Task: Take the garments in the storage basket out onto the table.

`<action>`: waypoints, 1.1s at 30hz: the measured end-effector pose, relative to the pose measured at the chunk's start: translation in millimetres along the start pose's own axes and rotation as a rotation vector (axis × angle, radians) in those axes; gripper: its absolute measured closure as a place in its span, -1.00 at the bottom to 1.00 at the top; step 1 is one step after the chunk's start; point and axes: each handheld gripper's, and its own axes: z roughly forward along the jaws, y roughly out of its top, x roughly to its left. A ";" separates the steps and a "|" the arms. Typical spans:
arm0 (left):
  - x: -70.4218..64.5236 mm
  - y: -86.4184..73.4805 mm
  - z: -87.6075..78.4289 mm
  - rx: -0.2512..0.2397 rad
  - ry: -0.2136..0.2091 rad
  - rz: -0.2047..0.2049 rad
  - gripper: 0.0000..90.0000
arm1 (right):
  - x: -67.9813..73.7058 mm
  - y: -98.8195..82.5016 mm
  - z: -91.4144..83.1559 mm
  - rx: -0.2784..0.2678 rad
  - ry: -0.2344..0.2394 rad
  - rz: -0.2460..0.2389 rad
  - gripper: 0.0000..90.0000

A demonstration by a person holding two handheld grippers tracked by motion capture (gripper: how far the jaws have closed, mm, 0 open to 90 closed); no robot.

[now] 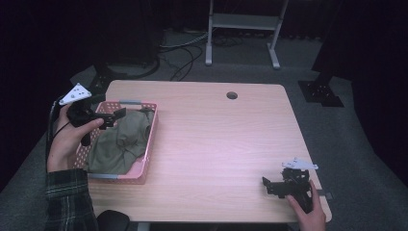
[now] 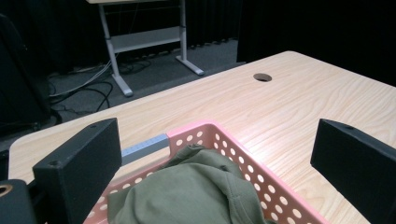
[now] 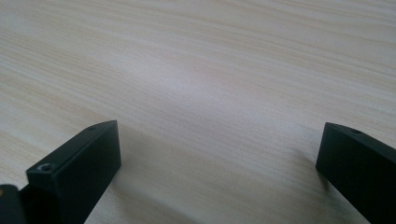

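Observation:
An olive-green garment (image 1: 121, 141) lies bunched in a pink perforated basket (image 1: 149, 139) at the table's left edge. My left gripper (image 1: 115, 115) hovers over the basket's far left corner, open, with nothing between its jaws. In the left gripper view the garment (image 2: 187, 196) mounds up just below the gripper (image 2: 215, 154), inside the basket's rim (image 2: 243, 154). My right gripper (image 1: 269, 185) rests low at the table's near right corner, open and holding nothing. In the right gripper view that gripper (image 3: 217, 154) has bare wood between its wide-apart jaws.
The light wooden table (image 1: 216, 139) has a round cable hole (image 1: 232, 95) near its far edge. A metal stand (image 1: 243, 21) and cables lie on the floor beyond. A dark rounded object (image 1: 113, 220) sits at the near edge, left of centre.

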 end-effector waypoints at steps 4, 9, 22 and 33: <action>2.0 -3.4 2.9 0.016 0.004 -0.005 -0.97 | 0.0 0.0 0.0 0.000 0.000 0.000 -1.00; 3.3 -6.4 6.6 0.024 0.000 -0.013 -0.97 | 0.0 0.0 0.0 0.000 0.000 0.000 -1.00; 5.8 -15.2 16.0 0.053 -0.004 -0.025 -0.97 | 0.0 0.0 0.0 0.000 0.000 0.000 -1.00; 6.6 -23.8 25.8 0.106 -0.006 -0.020 -0.97 | 0.0 0.0 0.0 0.000 0.000 -0.001 -1.00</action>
